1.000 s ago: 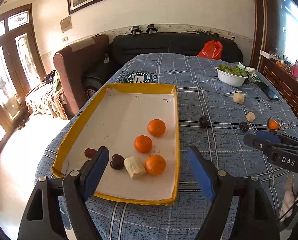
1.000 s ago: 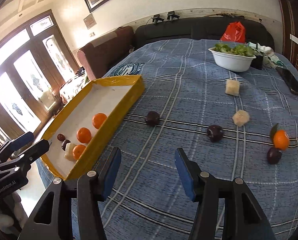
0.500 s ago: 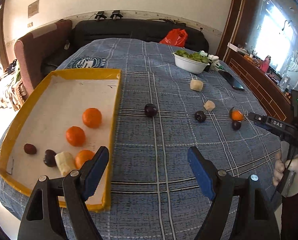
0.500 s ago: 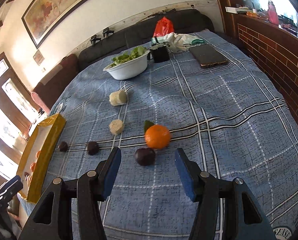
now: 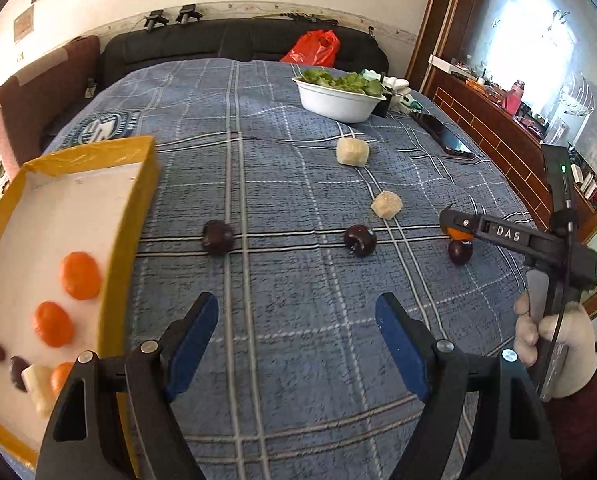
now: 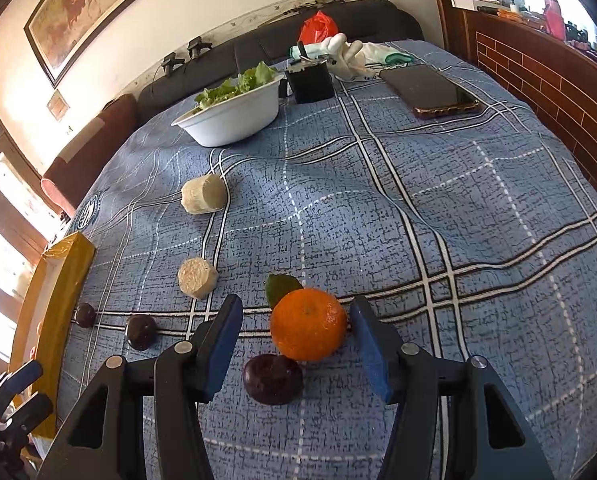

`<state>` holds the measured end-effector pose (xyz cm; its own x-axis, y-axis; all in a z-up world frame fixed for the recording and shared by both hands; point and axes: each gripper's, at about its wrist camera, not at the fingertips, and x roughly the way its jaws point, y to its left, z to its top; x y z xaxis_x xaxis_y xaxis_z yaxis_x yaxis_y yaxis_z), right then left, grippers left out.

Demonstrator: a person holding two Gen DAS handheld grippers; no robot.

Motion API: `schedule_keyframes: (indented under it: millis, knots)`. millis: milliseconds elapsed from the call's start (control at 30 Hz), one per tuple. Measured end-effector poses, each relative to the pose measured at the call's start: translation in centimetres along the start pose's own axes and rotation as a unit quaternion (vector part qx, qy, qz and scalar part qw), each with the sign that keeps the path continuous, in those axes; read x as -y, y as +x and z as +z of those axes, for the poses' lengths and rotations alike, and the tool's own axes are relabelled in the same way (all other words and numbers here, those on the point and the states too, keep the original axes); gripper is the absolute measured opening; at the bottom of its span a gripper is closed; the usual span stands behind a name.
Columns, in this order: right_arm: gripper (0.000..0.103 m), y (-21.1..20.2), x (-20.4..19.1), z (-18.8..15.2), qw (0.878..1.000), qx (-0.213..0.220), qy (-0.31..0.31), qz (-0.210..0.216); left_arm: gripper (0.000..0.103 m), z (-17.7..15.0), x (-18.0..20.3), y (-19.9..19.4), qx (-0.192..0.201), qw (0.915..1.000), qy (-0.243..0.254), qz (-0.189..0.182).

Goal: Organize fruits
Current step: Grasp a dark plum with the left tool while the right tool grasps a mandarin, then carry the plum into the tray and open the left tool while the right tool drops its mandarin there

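Observation:
My right gripper [image 6: 296,346] is open, its jaws on either side of an orange [image 6: 308,324] with a green leaf and a dark plum [image 6: 273,378] just below it; it touches neither. It shows in the left wrist view [image 5: 452,220] over the same orange [image 5: 458,233]. My left gripper [image 5: 296,344] is open and empty above the blue checked cloth. The yellow tray [image 5: 132,216] at left holds three oranges, dark plums and a banana piece. Loose on the cloth lie two plums [image 5: 217,237] [image 5: 359,240] and two pale banana pieces [image 5: 352,151] [image 5: 386,204].
A white bowl of greens [image 6: 234,114] stands at the back. A phone [image 6: 430,90], a black cup [image 6: 310,80] and white cloth lie at the back right. A sofa runs behind the table, a brick ledge along its right.
My right gripper has moved forward and down, so the orange now sits between its jaws. My left gripper has swung right, away from the tray.

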<state>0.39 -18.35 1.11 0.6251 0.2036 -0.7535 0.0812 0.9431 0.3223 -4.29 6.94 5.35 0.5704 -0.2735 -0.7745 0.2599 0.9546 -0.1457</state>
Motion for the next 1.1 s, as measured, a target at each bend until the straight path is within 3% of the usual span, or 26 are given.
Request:
schedule_keyframes:
  millis: [467,567,633,733,900,1100]
  knots:
    - [0.060,0.0,0.4,-0.5,0.999,0.022,0.002,0.025,0.080,3.4,4.1,8.0,-0.032,0.9973,0.065,-0.011]
    - [0.049,0.0,0.4,-0.6,0.999,0.022,-0.001,0.025,0.078,3.5,5.2,9.4,-0.045,0.9946,0.094,0.000]
    - [0.041,0.0,0.5,-0.6,0.999,0.020,0.004,0.027,0.069,3.2,6.0,9.7,-0.041,0.9925,0.114,0.019]
    - [0.041,0.0,0.7,-0.6,0.999,0.021,0.008,0.031,0.027,3.1,6.5,9.3,-0.037,0.9919,0.120,0.014]
    - [0.041,-0.2,0.7,-0.6,0.999,0.027,0.010,0.032,0.028,2.8,6.3,8.2,-0.031,0.9931,0.112,0.017]
    - [0.041,-0.7,1.0,-0.6,0.999,0.036,0.017,0.036,0.028,2.2,5.2,5.4,-0.011,0.9969,0.078,-0.007]
